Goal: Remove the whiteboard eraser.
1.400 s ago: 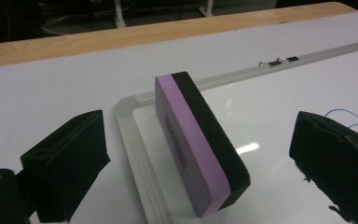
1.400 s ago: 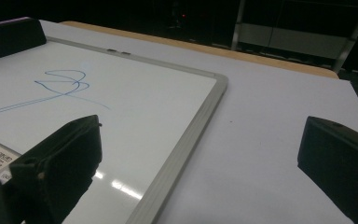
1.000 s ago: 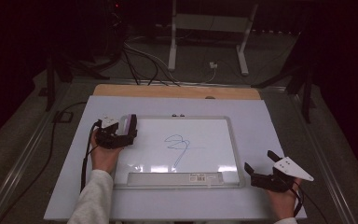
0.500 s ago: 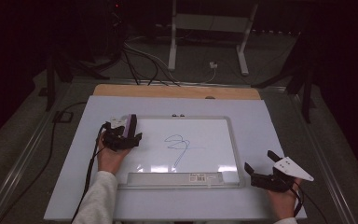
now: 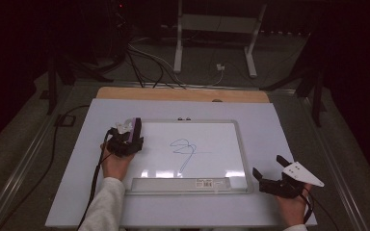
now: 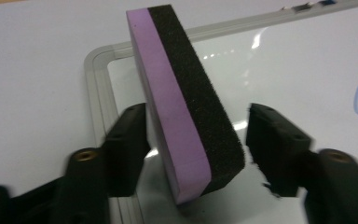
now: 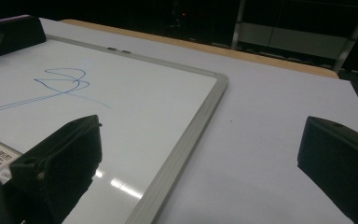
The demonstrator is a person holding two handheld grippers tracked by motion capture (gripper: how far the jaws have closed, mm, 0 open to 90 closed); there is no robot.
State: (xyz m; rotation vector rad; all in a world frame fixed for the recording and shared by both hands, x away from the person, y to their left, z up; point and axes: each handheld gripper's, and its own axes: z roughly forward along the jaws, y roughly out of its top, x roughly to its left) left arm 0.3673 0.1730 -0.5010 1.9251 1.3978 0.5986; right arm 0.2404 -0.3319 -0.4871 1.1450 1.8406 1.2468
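At the counter's [image 5: 77, 192] nine o'clock side, the left tongs [image 6: 193, 140] straddle a whiteboard eraser [image 6: 186, 102] that stands on edge at the upper left corner of the whiteboard [image 5: 241, 144]. Their jaws have just been closing with the eraser between them; the left jaw looks to be against the purple foam back, while a gap still shows between the right jaw and the black felt, so the grip is not yet made. The eraser looks light and soft, its foam likely to give under pressure, so a hold across the two broad faces near mid-length should suit it. Toward the board's centre lies a blue marker scribble [image 5: 183, 149]. At four o'clock the right tongs [image 5: 274, 180] rest on the counter, jaws wide apart and empty.
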